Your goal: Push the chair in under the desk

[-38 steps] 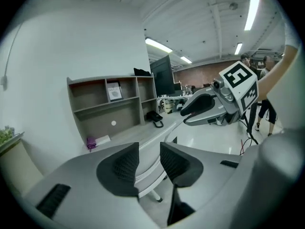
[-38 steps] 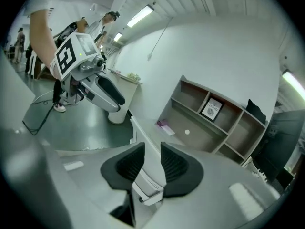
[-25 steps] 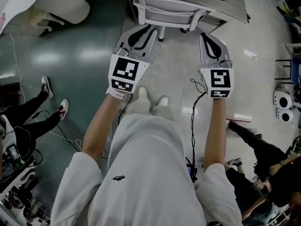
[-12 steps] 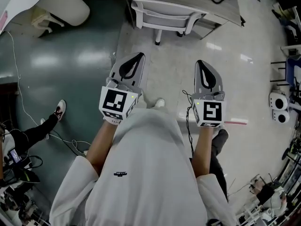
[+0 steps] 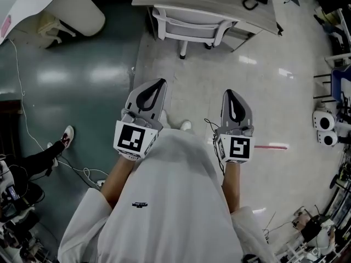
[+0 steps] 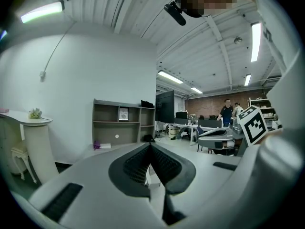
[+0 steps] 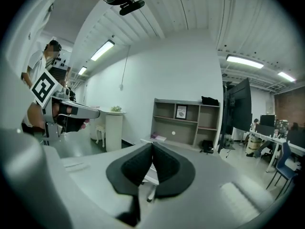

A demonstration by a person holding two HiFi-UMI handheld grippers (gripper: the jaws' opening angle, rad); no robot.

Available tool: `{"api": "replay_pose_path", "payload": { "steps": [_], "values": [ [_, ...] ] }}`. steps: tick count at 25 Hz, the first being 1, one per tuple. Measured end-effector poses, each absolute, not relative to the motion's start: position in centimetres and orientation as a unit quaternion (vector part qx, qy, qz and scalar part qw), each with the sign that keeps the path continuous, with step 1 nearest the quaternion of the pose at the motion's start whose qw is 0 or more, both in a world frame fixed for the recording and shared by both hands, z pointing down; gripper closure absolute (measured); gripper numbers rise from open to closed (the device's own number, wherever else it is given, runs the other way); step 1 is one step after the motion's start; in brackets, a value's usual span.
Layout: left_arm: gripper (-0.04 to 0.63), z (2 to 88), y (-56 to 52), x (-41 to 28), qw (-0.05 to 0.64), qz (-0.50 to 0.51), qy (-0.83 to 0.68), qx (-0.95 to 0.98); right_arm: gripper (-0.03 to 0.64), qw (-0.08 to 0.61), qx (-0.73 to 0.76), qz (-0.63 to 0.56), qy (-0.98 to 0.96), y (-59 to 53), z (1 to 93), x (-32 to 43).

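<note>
The chair (image 5: 192, 23) stands at the top of the head view, with its seat tucked beneath the edge of the counter (image 5: 219, 1) and only its rear frame and a leg or two showing on the pale floor (image 5: 192, 75). It looks all but home, so I judge little or no pushing is left.

Both grippers point up the head view toward it, close to the person's body and well apart from the chair, with open floor between. The left gripper (image 5: 157, 84) has its jaws pressed together with nothing in them; its own view shows the dark pads meeting in a line. The right gripper (image 5: 230, 93) is closed and empty in the same way.

The chair lies straight ahead of the pair. Its rear edge runs side to side, roughly parallel to the counter's edge, and spans about the same width as the gap between the two grippers. Each gripper therefore lines up with one end of that edge. The left gripper sits a touch further forward and so slightly nearer, though the difference is small.

If a last nudge is needed, it would go straight forward, square to that edge, with both grippers pressing evenly so the chair does not swing.
</note>
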State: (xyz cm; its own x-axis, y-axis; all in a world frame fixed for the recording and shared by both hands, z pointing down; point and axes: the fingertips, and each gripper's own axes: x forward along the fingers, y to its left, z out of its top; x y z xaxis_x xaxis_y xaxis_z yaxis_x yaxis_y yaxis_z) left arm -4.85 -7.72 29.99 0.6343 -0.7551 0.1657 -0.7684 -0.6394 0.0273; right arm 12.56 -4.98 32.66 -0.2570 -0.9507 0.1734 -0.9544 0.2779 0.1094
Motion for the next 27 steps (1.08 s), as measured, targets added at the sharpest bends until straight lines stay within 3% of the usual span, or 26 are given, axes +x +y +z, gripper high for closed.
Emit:
{"api": "replay_pose_path", "payload": {
  "steps": [27],
  "values": [
    [0.589,31.0,-6.0,-6.6,0.065,0.070,-0.423,0.901,0.604,0.096,0.601,0.000,-0.794,-4.2,32.0,10.5]
  ]
}}
